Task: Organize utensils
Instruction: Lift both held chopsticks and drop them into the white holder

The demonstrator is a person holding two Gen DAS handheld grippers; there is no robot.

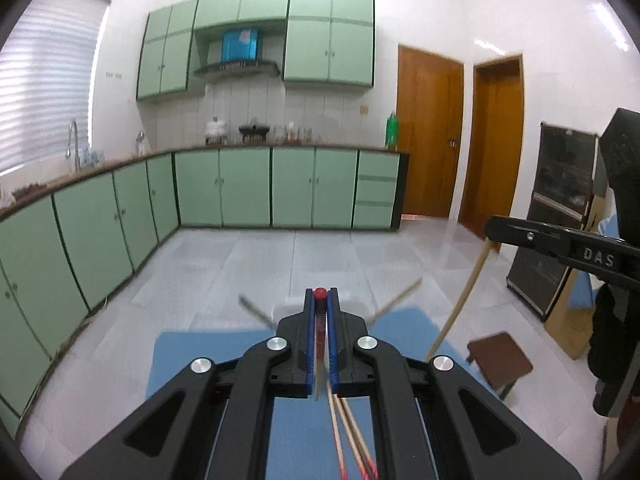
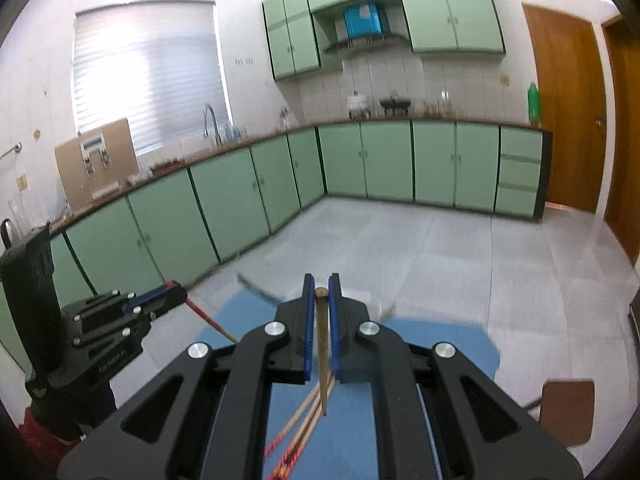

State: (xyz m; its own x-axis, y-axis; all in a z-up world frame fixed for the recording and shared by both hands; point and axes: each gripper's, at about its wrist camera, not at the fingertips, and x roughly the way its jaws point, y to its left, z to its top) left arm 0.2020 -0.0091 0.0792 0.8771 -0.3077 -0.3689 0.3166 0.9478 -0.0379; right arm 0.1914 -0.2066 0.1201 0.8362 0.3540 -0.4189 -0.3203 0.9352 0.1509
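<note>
My left gripper [image 1: 320, 292] is shut on a chopstick [image 1: 320, 328] whose red end pokes up between the blue pads. In the right wrist view the left gripper [image 2: 182, 292] appears at the left, its chopstick [image 2: 208, 320] slanting down. My right gripper [image 2: 321, 278] is shut on a plain wooden chopstick [image 2: 321, 344] that hangs down to the blue mat [image 2: 440, 344]. In the left wrist view the right gripper [image 1: 491, 232] holds that chopstick [image 1: 460, 304] at the right. Several loose chopsticks [image 1: 352, 432] lie on the mat [image 1: 192, 356] below both grippers; these loose chopsticks [image 2: 304, 420] have red-patterned ends.
Blurred utensils [image 1: 254, 312] [image 1: 396, 300] stick out beyond the mat's far edge around something white. A brown stool [image 1: 500, 356] [image 2: 566, 408] stands to the right. Green cabinets [image 1: 224, 188] line the far walls across a tiled floor. A dark glass-fronted cabinet [image 1: 560, 200] stands at the right.
</note>
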